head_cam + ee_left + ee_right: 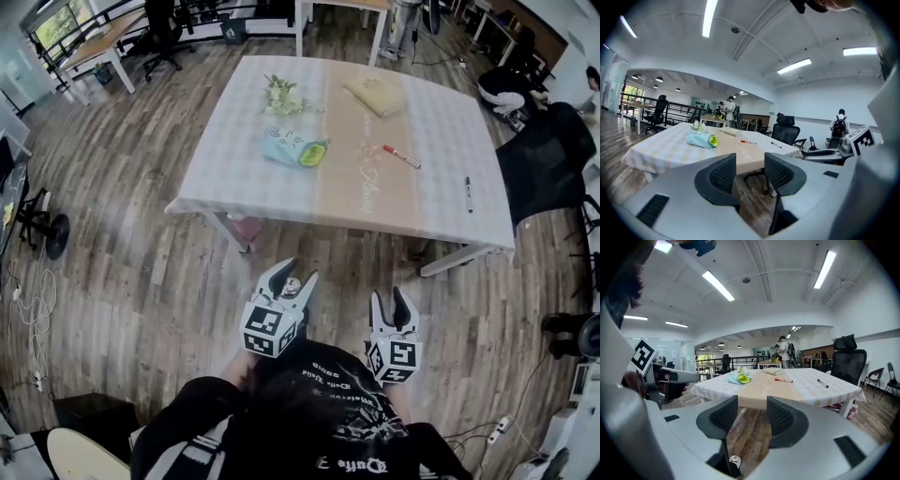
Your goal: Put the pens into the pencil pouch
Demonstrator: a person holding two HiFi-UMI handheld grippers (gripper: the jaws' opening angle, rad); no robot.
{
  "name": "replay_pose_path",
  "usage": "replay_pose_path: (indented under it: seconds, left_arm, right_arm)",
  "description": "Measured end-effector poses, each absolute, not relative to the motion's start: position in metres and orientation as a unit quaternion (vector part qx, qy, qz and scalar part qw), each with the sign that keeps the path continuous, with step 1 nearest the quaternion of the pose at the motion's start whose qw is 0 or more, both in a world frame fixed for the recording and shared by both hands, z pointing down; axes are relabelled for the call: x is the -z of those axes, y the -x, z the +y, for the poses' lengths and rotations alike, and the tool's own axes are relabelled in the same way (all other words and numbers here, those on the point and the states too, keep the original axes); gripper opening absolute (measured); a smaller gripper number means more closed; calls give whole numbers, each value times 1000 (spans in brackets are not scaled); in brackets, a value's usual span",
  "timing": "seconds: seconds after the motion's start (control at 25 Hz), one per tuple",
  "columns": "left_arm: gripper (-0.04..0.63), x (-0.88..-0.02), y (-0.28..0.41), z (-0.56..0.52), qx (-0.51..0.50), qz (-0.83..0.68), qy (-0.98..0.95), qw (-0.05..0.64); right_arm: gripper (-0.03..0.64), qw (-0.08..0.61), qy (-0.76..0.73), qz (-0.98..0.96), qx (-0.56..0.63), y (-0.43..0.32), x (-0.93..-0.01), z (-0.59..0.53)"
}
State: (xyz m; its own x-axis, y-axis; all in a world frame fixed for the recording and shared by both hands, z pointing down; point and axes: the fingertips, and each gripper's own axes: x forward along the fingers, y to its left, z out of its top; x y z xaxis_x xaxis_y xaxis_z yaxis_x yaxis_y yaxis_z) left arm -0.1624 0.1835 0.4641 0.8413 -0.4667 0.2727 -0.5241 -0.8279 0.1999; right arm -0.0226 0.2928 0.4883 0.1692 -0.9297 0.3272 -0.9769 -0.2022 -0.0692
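A red pen (401, 157) and a black pen (469, 194) lie on the right half of the table (244, 178); both also show in the right gripper view, red pen (783, 380) and black pen (823, 383). A light blue pouch with a green end (293, 148) lies left of centre, seen too as the pouch (702, 139) in the left gripper view. Both grippers hang over the floor short of the table's near edge. My left gripper (302, 275) and my right gripper (394, 295) are open with nothing between the jaws.
White flowers (282, 96) and a beige folded cloth (374, 95) lie at the table's far side. A black office chair (548, 159) stands at the right edge of the table. More desks, chairs and people are farther back in the room.
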Motion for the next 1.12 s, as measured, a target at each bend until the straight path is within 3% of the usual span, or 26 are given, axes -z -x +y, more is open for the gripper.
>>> replay_pose_path:
  seconds: [0.68,1.12]
  left_arm:
    - [190,-458,109,-45,-119,-235,-958,111]
    - [190,-468,104,-109,-126,-243,-956,111]
  right_arm:
    - [195,84,-781,-597,-163,-32,-487,81]
    - [187,82,-793,-580,-169,-50,-497,26]
